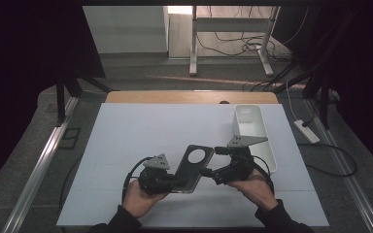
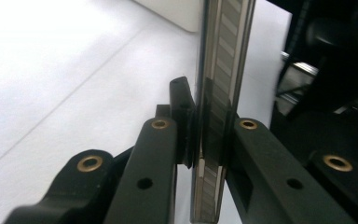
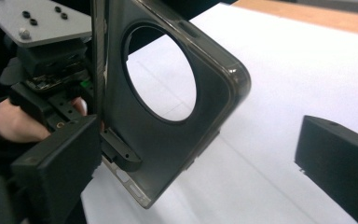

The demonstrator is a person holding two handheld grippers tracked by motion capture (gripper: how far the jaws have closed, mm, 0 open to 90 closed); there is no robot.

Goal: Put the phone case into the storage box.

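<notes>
High view: the left gripper [image 1: 159, 178] has its fingers [image 2: 161, 154] clamped on the lower edge of a dark phone case [image 1: 192, 167], held above the table [image 1: 126, 131] just left of the white bin [image 1: 255, 133]. The right gripper [image 1: 221, 171], fingers spread wide, flanks the case's right edge. Judged risk: the flexible case may twist or slip from that thin edge-grip if the right fingers [image 3: 340, 158] close off-centre.
</notes>
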